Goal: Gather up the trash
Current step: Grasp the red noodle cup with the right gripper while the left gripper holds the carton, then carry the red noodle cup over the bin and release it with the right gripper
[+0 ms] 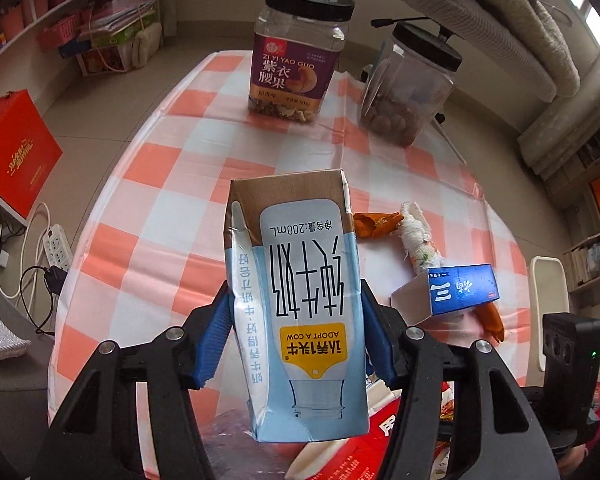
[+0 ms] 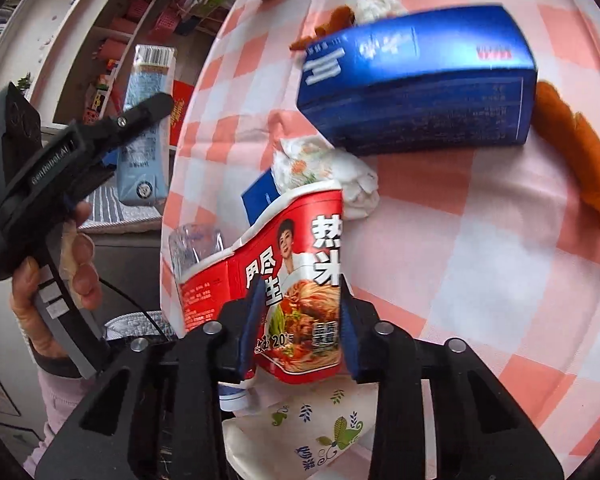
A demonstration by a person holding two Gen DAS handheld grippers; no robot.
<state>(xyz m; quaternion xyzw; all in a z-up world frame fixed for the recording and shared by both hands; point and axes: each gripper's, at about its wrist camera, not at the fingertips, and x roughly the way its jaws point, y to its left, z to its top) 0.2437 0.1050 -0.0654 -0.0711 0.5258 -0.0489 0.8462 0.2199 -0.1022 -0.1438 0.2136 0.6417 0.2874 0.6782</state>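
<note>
Nuts (image 1: 388,124) low in black-lidded clear jar (image 1: 410,80)

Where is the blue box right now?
The blue box lies on the checked tablecloth in the upper middle of the right wrist view, beyond the red noodle cup, with crumpled tissue at its near corner and orange peel on its right.

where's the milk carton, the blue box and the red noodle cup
milk carton (image 1: 300,300), left wrist view, front panel
blue box (image 2: 416,76), right wrist view, top face
red noodle cup (image 2: 300,280), right wrist view, printed side
</note>
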